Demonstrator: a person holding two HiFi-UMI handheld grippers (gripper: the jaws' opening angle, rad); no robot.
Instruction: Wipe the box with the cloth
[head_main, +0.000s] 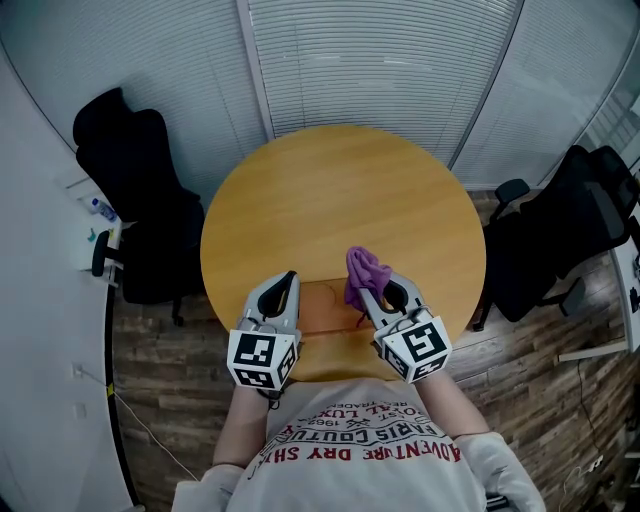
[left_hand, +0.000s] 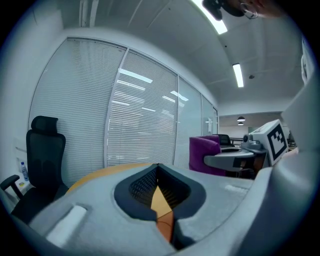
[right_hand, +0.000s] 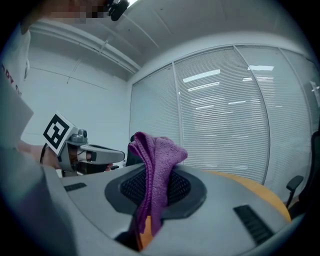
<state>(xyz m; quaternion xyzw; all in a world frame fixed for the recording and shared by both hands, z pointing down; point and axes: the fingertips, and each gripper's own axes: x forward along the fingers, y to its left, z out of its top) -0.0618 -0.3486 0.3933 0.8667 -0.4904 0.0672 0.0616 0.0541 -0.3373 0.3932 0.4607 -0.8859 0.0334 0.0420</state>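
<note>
The right gripper (head_main: 368, 292) is shut on the cloth (head_main: 362, 268), bunched past its fingertips. The left gripper (head_main: 290, 278) is shut, empty. The box (head_main: 322, 310) lies between both; I would lower the cloth flat onto it and press lightly.

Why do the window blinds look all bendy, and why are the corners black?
Head view: the wide lens bows the blinds outward. Left gripper view: dark corners ring the picture, and ceiling lights glare white. Right gripper view: same dark corners, blinds curved too.

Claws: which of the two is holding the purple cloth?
The right claw: the purple cloth sticks up from its shut jaws. The left claw is shut on nothing.
</note>
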